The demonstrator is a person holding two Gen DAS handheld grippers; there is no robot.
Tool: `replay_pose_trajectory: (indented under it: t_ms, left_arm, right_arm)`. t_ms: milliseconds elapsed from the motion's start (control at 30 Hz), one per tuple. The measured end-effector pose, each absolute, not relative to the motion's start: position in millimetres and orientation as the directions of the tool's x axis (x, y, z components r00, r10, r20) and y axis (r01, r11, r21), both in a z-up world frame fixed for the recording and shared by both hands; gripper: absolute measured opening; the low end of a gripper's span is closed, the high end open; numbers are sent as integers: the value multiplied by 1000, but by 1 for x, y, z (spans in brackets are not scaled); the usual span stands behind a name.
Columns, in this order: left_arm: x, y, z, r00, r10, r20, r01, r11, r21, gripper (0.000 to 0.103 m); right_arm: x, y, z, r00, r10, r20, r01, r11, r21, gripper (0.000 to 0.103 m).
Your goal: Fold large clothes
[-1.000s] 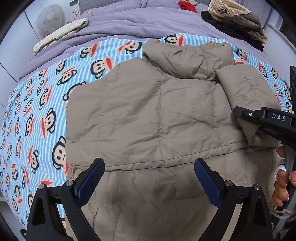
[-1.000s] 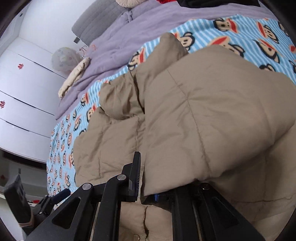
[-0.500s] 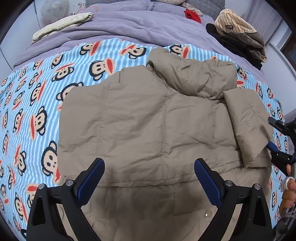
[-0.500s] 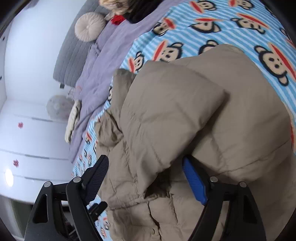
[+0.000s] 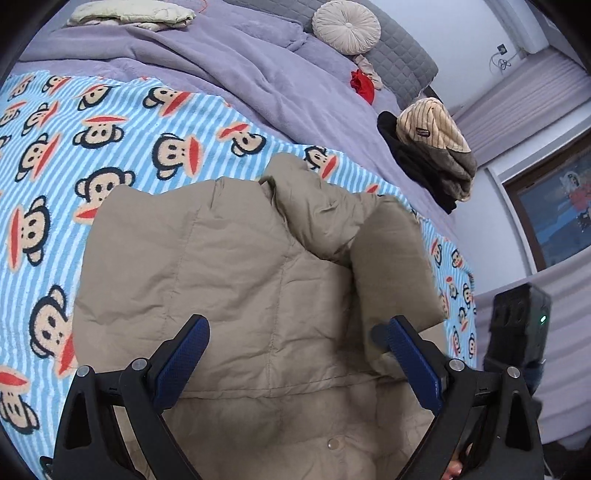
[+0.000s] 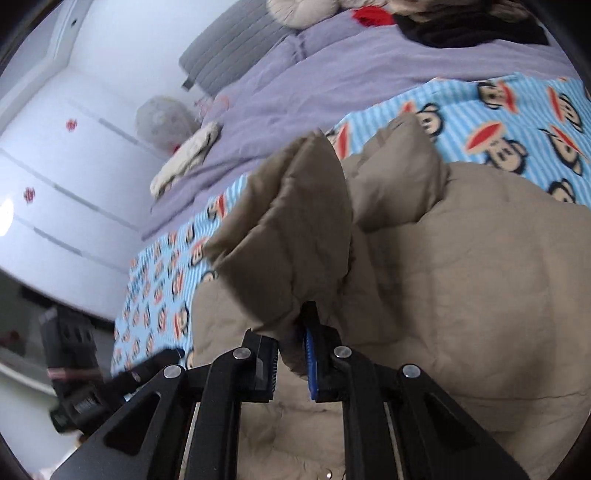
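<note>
two claws at work. right gripper nearly closed, pinching a raised fold of the tan puffer jacket; seen only from the right wrist. left gripper spread wide, empty, above the jacket; shown only there: round cushion, striped hat. quilted, half folded, sleeve laid over the body, spread on the monkey-print blanket on the bed.
</note>
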State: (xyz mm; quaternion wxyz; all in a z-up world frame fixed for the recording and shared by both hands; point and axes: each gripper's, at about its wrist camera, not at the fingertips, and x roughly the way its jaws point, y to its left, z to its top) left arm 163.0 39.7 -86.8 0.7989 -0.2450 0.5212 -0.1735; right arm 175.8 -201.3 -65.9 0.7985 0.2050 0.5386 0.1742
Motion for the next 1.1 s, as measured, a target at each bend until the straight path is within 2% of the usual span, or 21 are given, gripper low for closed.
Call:
replay_pose_trajectory:
  t_ms: [33, 67, 100, 233, 500, 533, 567, 600, 633, 667, 700, 900, 1100]
  left_arm:
    - [165, 38, -88, 384, -549, -742, 28, 810, -585, 98]
    - [166, 35, -91, 368, -561, -742, 33, 805, -593, 98]
    - [167, 31, -95, 354, -564, -746, 34, 805, -593, 98]
    - [168, 11, -116, 287, -576, -765, 47, 806, -590, 98]
    - [186, -21, -152, 217, -512, -831, 70, 857, -510, 97]
    - [188, -24, -154, 217, -507, -834, 71, 860, -505, 95]
    - [190, -27, -155, 214, -506, -836, 76, 862, -502, 79]
    - [193, -30, -157, 202, -500, -842, 77, 865, -495, 54]
    - [194, -32, -159, 194, -488, -851, 73, 872, -483, 39]
    - [194, -33, -160, 189, -497, -847, 72, 867, -492, 13]
    - [193, -30, -159, 190, -515, -836, 66, 856, -512, 13]
    - [162, -26, -148, 233, -505, -831, 98, 863, -496, 13]
    - [159, -9, -163, 214, -464, -859, 43, 883, -467, 13]
  right_arm:
    - [171, -191, -74, 323, 493, -808, -74, 864, 498, 32]
    - [166, -185, -81, 293, 501, -814, -79, 862, 501, 53]
    - [161, -183, -87, 270, 514, -814, -70, 854, 516, 69]
    - [134, -224, -100, 252, 541, -802, 53, 820, 570, 71]
    - [87, -361, -116, 345, 491, -800, 399, 695, 599, 71]
    - [82, -375, -119, 366, 480, -797, 435, 669, 602, 71]
    - [79, -388, -123, 386, 475, -791, 462, 643, 611, 71]
    - [76, -398, -126, 412, 472, -779, 485, 610, 626, 71]
    - [76, -407, -129, 444, 470, -763, 501, 575, 646, 69]
    - [77, -415, -131, 477, 461, -749, 507, 552, 662, 45]
    - [79, -421, -132, 486, 449, -750, 512, 549, 661, 8]
    - [112, -425, -115, 529, 405, -746, 434, 627, 647, 6]
    - [122, -421, -141, 444, 428, -787, 434, 666, 607, 6]
